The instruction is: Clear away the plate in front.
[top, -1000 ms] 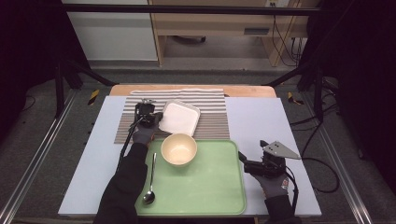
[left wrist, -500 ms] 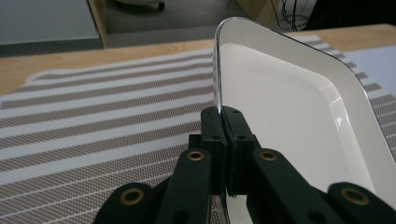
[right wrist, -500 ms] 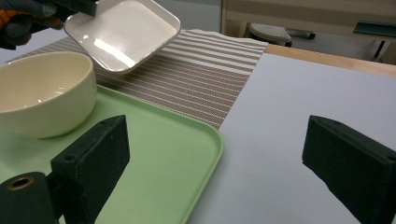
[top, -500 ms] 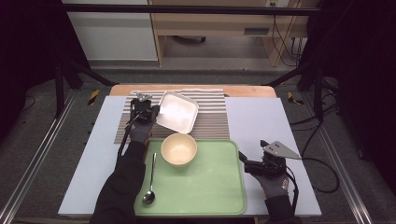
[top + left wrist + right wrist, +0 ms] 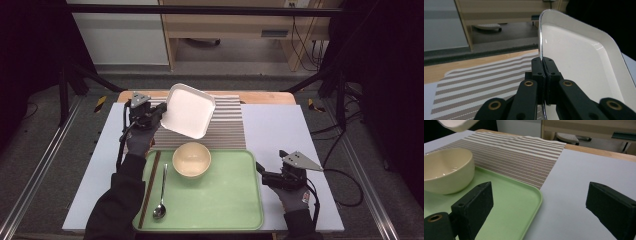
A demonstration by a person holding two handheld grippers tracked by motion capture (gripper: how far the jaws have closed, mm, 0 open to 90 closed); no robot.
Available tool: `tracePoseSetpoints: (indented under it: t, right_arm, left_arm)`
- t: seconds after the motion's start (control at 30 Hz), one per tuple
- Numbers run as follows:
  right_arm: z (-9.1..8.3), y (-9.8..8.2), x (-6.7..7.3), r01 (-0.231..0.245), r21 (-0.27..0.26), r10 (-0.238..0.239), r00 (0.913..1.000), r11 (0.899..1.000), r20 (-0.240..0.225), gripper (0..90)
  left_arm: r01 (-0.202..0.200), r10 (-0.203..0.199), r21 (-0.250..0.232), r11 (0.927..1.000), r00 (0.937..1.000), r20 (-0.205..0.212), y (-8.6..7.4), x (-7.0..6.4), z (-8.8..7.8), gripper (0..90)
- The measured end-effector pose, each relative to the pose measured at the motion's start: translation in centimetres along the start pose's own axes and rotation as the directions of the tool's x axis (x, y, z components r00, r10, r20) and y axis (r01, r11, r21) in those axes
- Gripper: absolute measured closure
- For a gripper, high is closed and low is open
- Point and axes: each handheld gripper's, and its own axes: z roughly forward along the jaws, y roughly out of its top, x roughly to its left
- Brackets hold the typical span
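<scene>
I'm pinching the white square plate (image 5: pixel 188 110) by its rim in my left gripper (image 5: pixel 159 113), holding it tilted above the striped mat (image 5: pixel 225 125), keeping my right gripper (image 5: pixel 261 172) wide open beside the green tray (image 5: pixel 220 200), gripping nothing.

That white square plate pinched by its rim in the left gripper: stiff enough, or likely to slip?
The white plate probably stays rigid: it hangs tilted without sagging. Its glossy rim looks slippery, and the left gripper pinches only one edge, so it may pivot.
</scene>
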Motion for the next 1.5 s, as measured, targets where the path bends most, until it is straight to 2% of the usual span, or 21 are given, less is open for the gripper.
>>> tracePoseSetpoints:
  t: [0.23,0.33,0.47,0.6,0.77,1.0,1.1,1.33,1.5]
  right_arm:
    - [-0.1,0.0,-0.1,-0.001,-0.001,0.001,1.0000,1.000,0.006,7.7]
    - [-0.1,0.0,-0.1,0.000,-0.001,0.000,1.0000,1.000,0.007,7.7]
    - [-0.1,0.0,-0.1,-0.001,0.001,0.001,0.9999,1.000,0.010,7.7]
    - [-0.1,0.0,-0.2,-0.001,0.002,0.001,0.9999,1.000,0.016,7.7]
    - [-0.3,0.0,-0.3,-0.003,-0.003,0.003,0.9998,1.000,0.019,7.7]
    - [-0.4,0.1,-0.3,-0.005,-0.012,0.005,0.9997,1.000,0.022,7.7]
    - [-0.5,0.2,-0.3,-0.005,-0.017,0.005,0.9997,1.000,0.022,7.7]
    - [-0.6,0.2,-0.4,-0.002,-0.021,0.003,0.9998,1.000,0.021,7.7]
    - [-0.6,0.3,-0.3,-0.008,-0.023,0.008,0.9998,1.000,0.017,7.7]
  left_arm:
    - [-0.052,0.056,-0.049,0.9974,0.9960,0.070,0.1,-2.2,-3.7,88.2]
    - [-0.056,0.063,-0.066,0.9962,0.9925,0.105,-0.1,-3.1,-5.2,88.2]
    - [-0.083,0.095,-0.087,0.9927,0.9853,0.142,-0.4,-4.4,-7.0,88.2]
    - [-0.123,0.136,-0.086,0.9887,0.9762,0.169,-1.0,-5.6,-8.3,88.2]
    - [-0.133,0.142,-0.061,0.9893,0.9700,0.197,-2.5,-6.7,-9.5,88.1]
    - [-0.161,0.158,-0.010,0.9870,0.9549,0.251,-5.6,-8.9,-10.2,88.2]
    - [-0.182,0.172,0.010,0.9833,0.9470,0.271,-6.6,-9.8,-10.3,88.1]
    - [-0.196,0.168,0.064,0.9786,0.9391,0.300,-8.8,-10.9,-9.9,88.1]
    - [-0.197,0.154,0.109,0.9743,0.9375,0.312,-10.3,-11.6,-9.0,88.1]
